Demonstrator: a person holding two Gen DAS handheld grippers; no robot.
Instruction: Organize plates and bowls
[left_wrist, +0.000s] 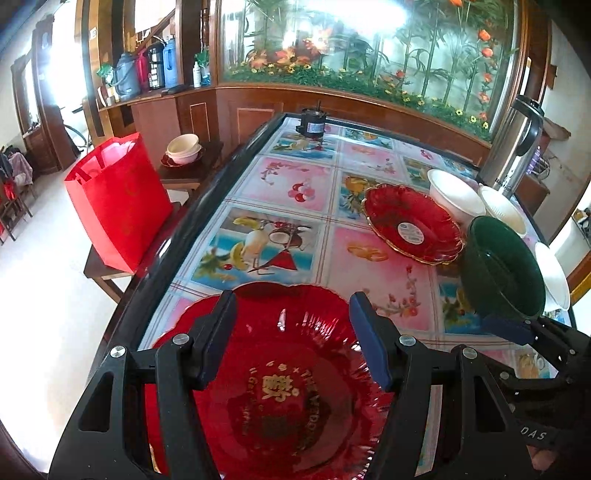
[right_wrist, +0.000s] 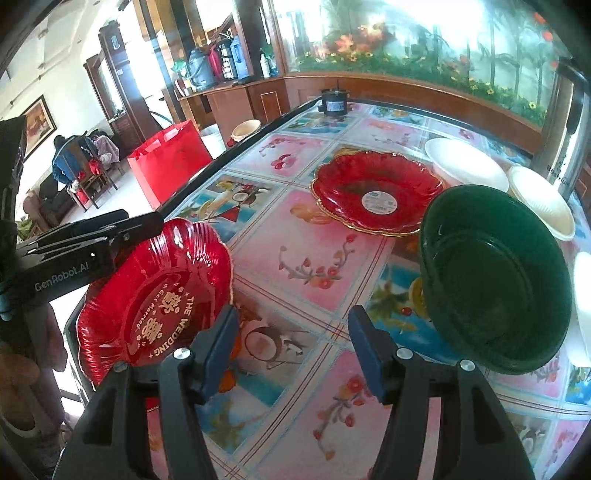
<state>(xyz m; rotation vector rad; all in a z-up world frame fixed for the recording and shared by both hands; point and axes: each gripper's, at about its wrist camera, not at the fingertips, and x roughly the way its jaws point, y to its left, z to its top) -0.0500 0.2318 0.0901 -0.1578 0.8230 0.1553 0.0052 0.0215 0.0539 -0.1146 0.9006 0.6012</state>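
Black linkage arms and blue pads of the left gripper fill the bottom of the left wrist view, pitched steeply down over the red wedding plate. Its jaws stand apart above the plate's bowl with no pad pressing on the rim. At two o'clock lies a gold-rimmed red plate, with white bowls beyond it. At three o'clock the right gripper's blue pad sits just under the green bowl; contact is unclear.

From the right wrist view, the right gripper tilts down over the patterned table, its jaws parted and empty. The green bowl rests at two o'clock, just beside the right pad. At nine o'clock the left gripper reaches over the wedding plate at the table's edge.
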